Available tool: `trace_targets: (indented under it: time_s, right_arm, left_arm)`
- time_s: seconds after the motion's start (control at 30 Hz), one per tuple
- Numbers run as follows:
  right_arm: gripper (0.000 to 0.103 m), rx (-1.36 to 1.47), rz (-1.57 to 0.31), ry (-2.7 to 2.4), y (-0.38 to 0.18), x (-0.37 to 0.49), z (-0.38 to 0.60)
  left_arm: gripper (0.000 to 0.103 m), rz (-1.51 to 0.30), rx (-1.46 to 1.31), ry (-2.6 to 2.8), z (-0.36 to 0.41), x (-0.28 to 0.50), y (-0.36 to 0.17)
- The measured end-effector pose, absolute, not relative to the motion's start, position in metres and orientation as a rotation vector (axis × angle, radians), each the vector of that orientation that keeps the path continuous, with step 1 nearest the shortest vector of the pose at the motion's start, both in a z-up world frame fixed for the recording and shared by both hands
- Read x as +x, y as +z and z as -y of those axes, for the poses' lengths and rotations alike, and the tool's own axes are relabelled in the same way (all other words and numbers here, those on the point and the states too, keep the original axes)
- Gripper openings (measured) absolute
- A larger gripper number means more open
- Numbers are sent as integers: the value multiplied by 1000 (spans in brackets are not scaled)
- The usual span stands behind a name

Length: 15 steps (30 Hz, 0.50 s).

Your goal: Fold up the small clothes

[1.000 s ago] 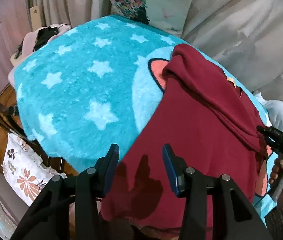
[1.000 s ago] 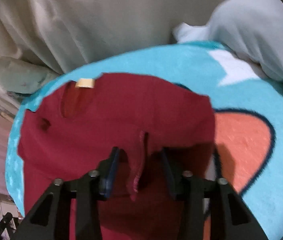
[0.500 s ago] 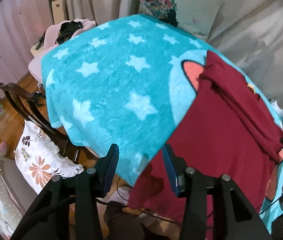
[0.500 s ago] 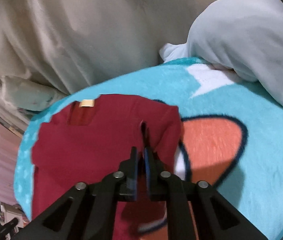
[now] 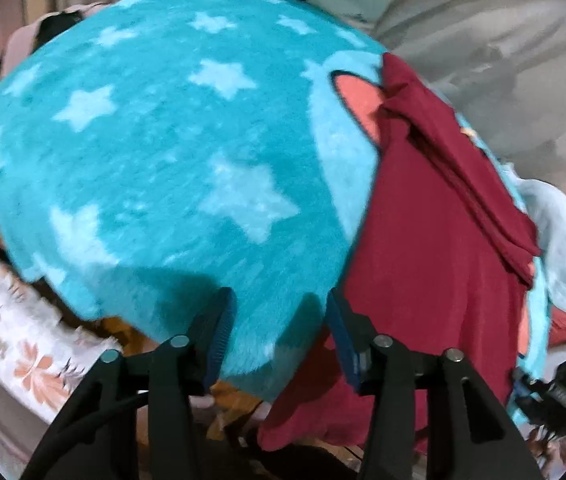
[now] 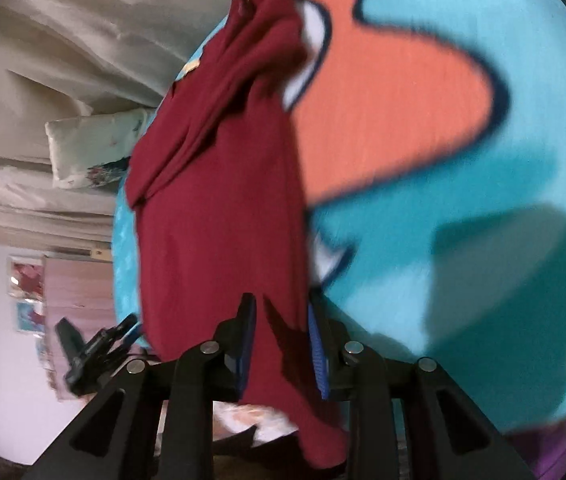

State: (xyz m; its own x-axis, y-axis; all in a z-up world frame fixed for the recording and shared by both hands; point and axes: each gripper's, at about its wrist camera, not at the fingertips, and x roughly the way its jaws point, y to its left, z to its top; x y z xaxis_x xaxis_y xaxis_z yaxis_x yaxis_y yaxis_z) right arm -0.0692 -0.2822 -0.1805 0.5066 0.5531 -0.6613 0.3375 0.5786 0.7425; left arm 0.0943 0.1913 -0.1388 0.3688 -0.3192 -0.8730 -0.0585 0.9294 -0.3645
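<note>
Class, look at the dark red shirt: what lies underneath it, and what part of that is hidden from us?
Under the dark red shirt lies the turquoise star blanket. Its orange cartoon patch shows beside the shirt. The blanket beneath the shirt is covered, so its print there cannot be seen.

Left gripper (image 5: 279,330), right gripper (image 6: 281,344): black frames, silver screws, blue-padded jaws.
</note>
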Motion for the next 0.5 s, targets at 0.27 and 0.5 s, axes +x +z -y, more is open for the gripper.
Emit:
trace_targets:
  time_s: [0.27,0.5]
  right_arm:
    - [31,1202,-959,139,-198,-107,265]
    - [31,1184,-944,118,-192,-118,261]
  left_arm:
    - [56,-1226,-410,-426,-184,88,-143]
    - [56,-1276,-407,-525,-180,66,-151]
